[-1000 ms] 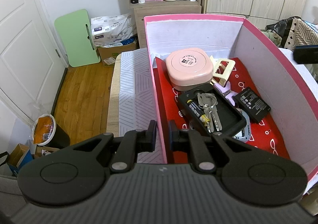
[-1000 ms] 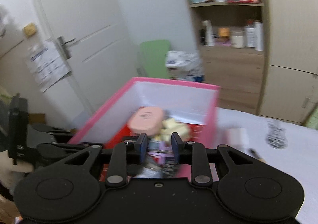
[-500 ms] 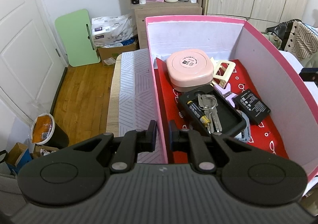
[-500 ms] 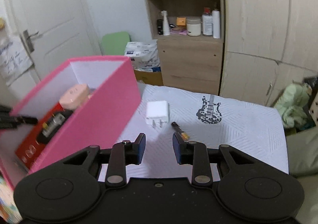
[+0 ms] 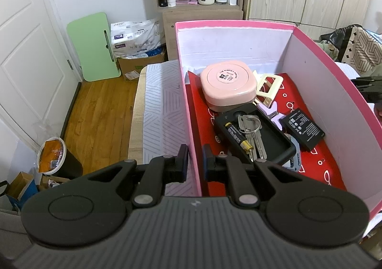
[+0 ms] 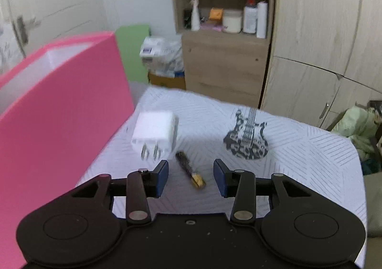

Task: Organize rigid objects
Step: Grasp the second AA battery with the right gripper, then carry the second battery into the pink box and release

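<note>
The near left wall of the pink box (image 5: 193,126) is clamped by the left tool (image 5: 195,161), one finger outside, one inside. Inside the box, on a red liner: a pink square case (image 5: 228,87) at the back, a cream frame (image 5: 268,86) beside it, a black tray (image 5: 274,140) w/ keys (image 5: 253,130) and a battery (image 5: 238,136) in it, and a flat black battery pack (image 5: 302,129) to the right.

In the right wrist view, the right tool (image 6: 190,177) is seen w/ jaws opening; nothing is pressed by the pads. A second battery (image 6: 189,170), dark w/ gold end, lies on the white-patterned worktop (image 6: 298,161) in line w/ the gap, beyond the tips. A white plug adapter (image 6: 155,133) lies just beside it, prongs toward the camera, near the box's outer wall. A guitar print (image 6: 247,137) is seen farther right. View is a bit blurred.
</note>
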